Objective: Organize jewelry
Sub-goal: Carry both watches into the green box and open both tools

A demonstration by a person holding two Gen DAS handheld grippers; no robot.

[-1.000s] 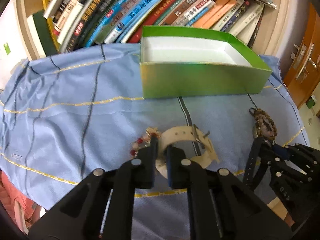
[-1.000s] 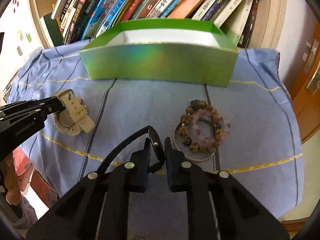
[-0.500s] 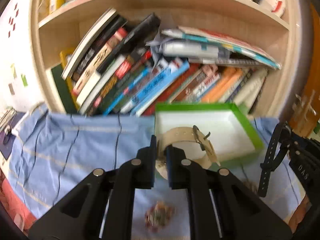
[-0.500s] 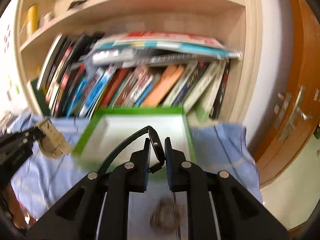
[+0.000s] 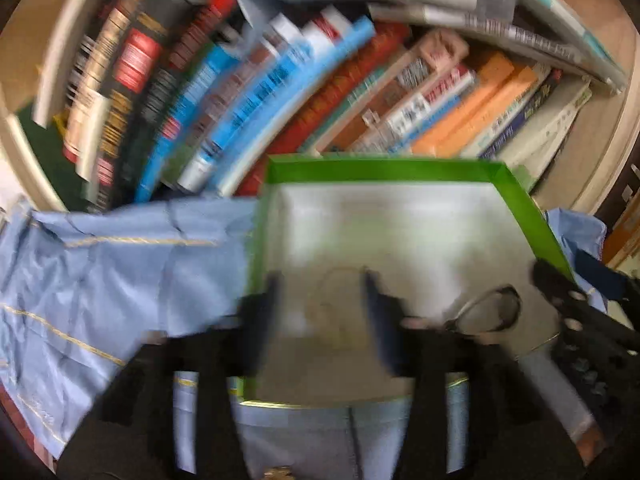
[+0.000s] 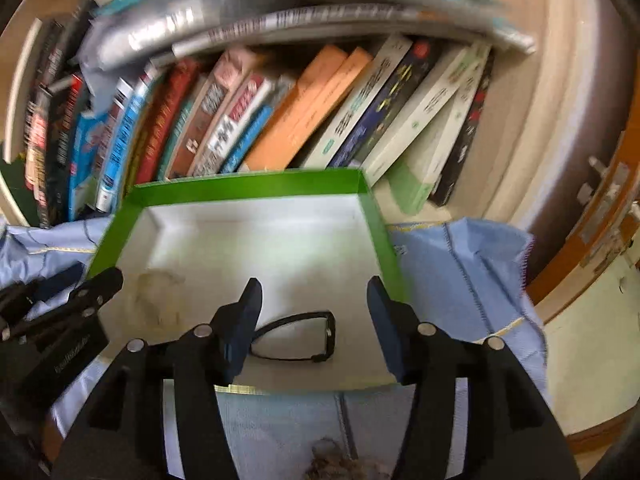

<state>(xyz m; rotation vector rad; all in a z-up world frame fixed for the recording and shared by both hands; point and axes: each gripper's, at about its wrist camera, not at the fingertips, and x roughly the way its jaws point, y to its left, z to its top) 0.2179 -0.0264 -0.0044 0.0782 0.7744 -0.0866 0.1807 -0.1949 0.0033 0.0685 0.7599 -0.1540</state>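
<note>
A green box (image 5: 380,168) with a white inside stands on the blue cloth, also in the right wrist view (image 6: 248,190). My left gripper (image 5: 322,304) is open over the box; the beige watch (image 5: 340,312) lies blurred on the box floor between its fingers. My right gripper (image 6: 314,312) is open over the box; the black watch (image 6: 298,336) lies on the box floor between its fingers, also in the left wrist view (image 5: 490,312). The beige watch shows faintly in the right wrist view (image 6: 154,300).
A shelf of leaning books (image 6: 280,112) stands right behind the box. The blue cloth (image 5: 100,280) covers the table. A beaded bracelet (image 6: 336,464) lies on the cloth in front of the box. A wooden door (image 6: 616,216) is at the right.
Both grippers have moved forward over the box and opened. The beige watch and the black watch have dropped out of the jaws onto the box floor.
</note>
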